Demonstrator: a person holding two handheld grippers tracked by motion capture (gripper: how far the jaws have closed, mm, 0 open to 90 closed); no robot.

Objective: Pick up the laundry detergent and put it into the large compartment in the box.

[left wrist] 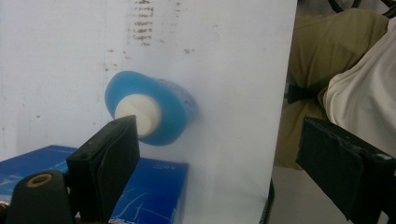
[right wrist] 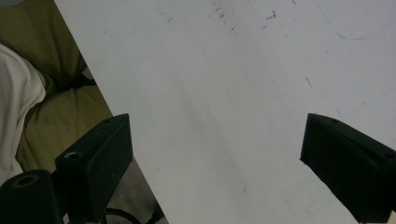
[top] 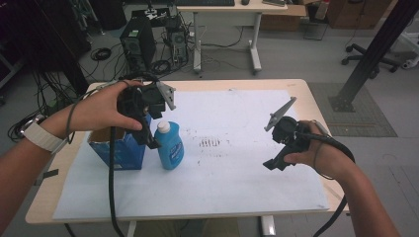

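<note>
Start with your left tongs [top: 150,140]: they hang released, jaws wide apart, just above and to the left of the squat blue plastic bottle with the white round cap [top: 169,145], and nothing sits between them. In the left gripper view the cap lies right beside one black jaw while the other jaw stands well clear. Come down from there and I judge that the near jaw would land on the cap or the shoulder instead of passing beside it, tipping the bottle over (it looks light).

The open blue cardboard box [top: 118,150] stands just to the left of the bottle, perhaps touching it, so a jaw on that side has little room and could snag the box wall.

The bottle stands upright on the white paper sheet [top: 247,182] covering the table, long axis vertical, cap pointing straight up, printed label facing you.

Well to the right of the bottle, your right tongs [top: 269,164] hover released too, jaws spread over bare paper.
</note>
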